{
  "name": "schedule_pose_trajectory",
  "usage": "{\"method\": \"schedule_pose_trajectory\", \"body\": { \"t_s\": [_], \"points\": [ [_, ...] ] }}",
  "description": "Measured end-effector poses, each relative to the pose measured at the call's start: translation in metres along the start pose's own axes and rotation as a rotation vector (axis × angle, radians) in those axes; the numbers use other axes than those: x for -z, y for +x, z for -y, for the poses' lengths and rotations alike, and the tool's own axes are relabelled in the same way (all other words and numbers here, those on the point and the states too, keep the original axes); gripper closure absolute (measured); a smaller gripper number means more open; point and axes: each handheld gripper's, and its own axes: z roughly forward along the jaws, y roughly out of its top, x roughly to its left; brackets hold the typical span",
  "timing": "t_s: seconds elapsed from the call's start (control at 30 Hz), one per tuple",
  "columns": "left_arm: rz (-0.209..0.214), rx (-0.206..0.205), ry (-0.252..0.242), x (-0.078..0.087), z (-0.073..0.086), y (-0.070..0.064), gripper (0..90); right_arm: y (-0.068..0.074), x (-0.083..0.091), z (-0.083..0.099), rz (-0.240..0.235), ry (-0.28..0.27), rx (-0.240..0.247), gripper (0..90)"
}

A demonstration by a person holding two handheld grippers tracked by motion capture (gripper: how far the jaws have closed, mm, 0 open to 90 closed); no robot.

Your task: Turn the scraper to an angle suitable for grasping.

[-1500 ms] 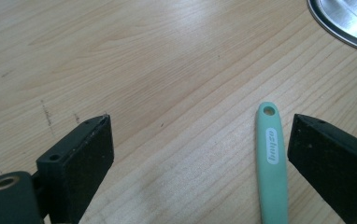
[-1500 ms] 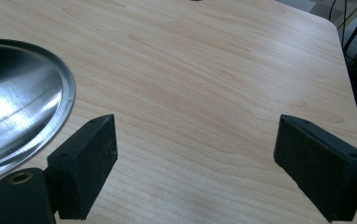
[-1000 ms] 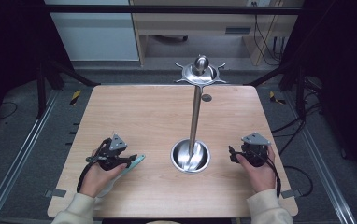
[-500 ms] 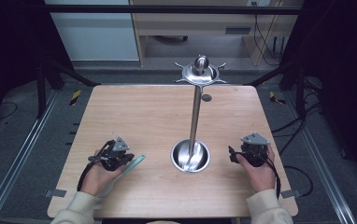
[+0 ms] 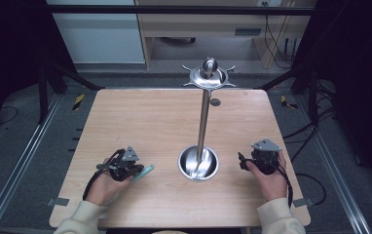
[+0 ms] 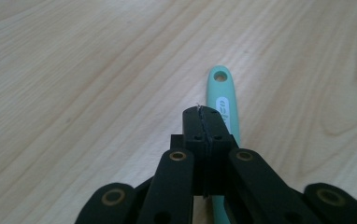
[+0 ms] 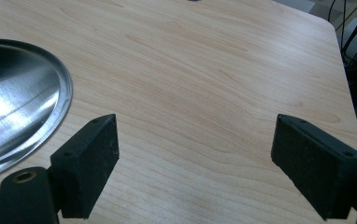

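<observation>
My left gripper (image 5: 136, 170) rests low over the near left of the wooden table (image 5: 140, 122). Its jaws are pressed together in the left gripper view (image 6: 205, 114). A teal utensil handle (image 6: 223, 95) with a hanging hole runs under and past them, and it sticks out to the right of the gripper in the high view (image 5: 145, 172). Whatever is on the handle's other end is hidden under the gripper. My right gripper (image 5: 242, 162) sits at the near right, open wide (image 7: 195, 154) with bare wood between its pads.
A steel stand rises mid-table: a round dished base (image 5: 198, 163), a thin pole (image 5: 202, 122) and a hooked crown (image 5: 209, 74) on top. The base's rim (image 7: 17, 112) lies just left of my right gripper. A small dark disc (image 5: 215, 102) lies behind the pole.
My left gripper has drifted slightly toward the near edge, and the teal handle has moved along with it. The right gripper has stayed put.
</observation>
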Motion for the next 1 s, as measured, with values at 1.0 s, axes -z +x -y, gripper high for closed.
{"method": "schedule_pose_trajectory", "body": {
  "t_s": [1.0],
  "points": [
    [0.083,-0.195,0.197,0.018,-0.052,-0.042,73.6,-0.001,0.003,-0.001,-0.002,-0.012,-0.003,15.3]
  ]
}}
